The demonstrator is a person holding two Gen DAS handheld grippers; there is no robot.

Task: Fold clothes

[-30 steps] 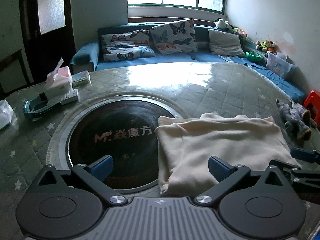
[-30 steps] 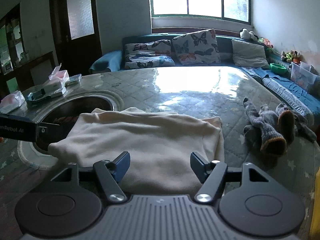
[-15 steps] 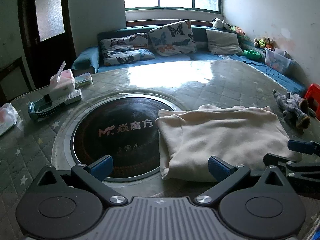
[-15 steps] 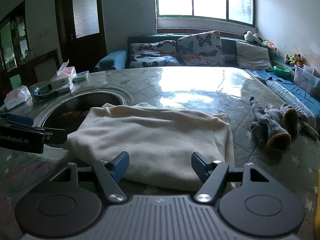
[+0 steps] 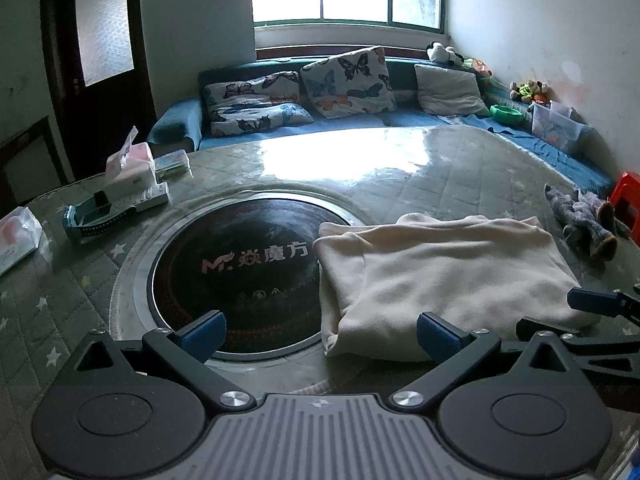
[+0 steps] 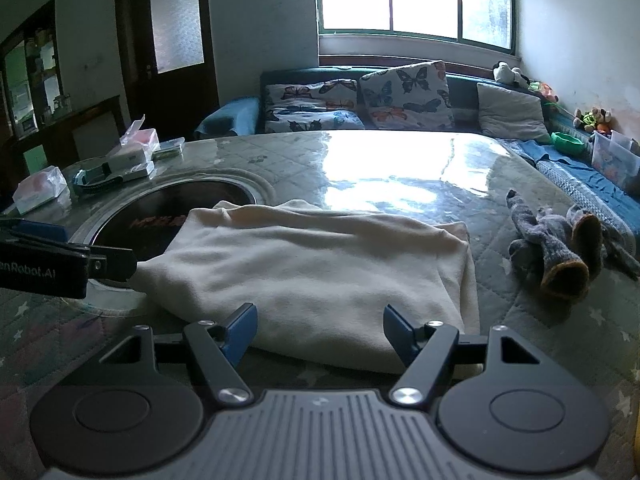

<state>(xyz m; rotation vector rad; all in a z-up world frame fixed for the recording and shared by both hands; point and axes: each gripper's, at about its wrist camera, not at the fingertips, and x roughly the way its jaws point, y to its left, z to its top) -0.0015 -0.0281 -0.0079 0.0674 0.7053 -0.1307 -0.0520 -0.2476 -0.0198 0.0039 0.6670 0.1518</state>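
Note:
A cream garment (image 5: 440,272) lies folded in a flat rectangle on the table, partly over the dark round hob; it also shows in the right wrist view (image 6: 320,268). My left gripper (image 5: 320,330) is open and empty, just short of the garment's near left corner. My right gripper (image 6: 320,332) is open and empty, at the garment's near edge, not touching it. Each gripper shows at the edge of the other's view.
A dark round hob (image 5: 240,268) with a metal ring is set into the quilted table (image 5: 460,176). Grey socks (image 6: 556,248) lie at the right. Tissue packs and boxes (image 5: 132,176) stand at the left. A sofa with cushions (image 5: 348,80) runs behind.
Both grippers have drawn back and risen a little from the folded garment. The garment has not moved.

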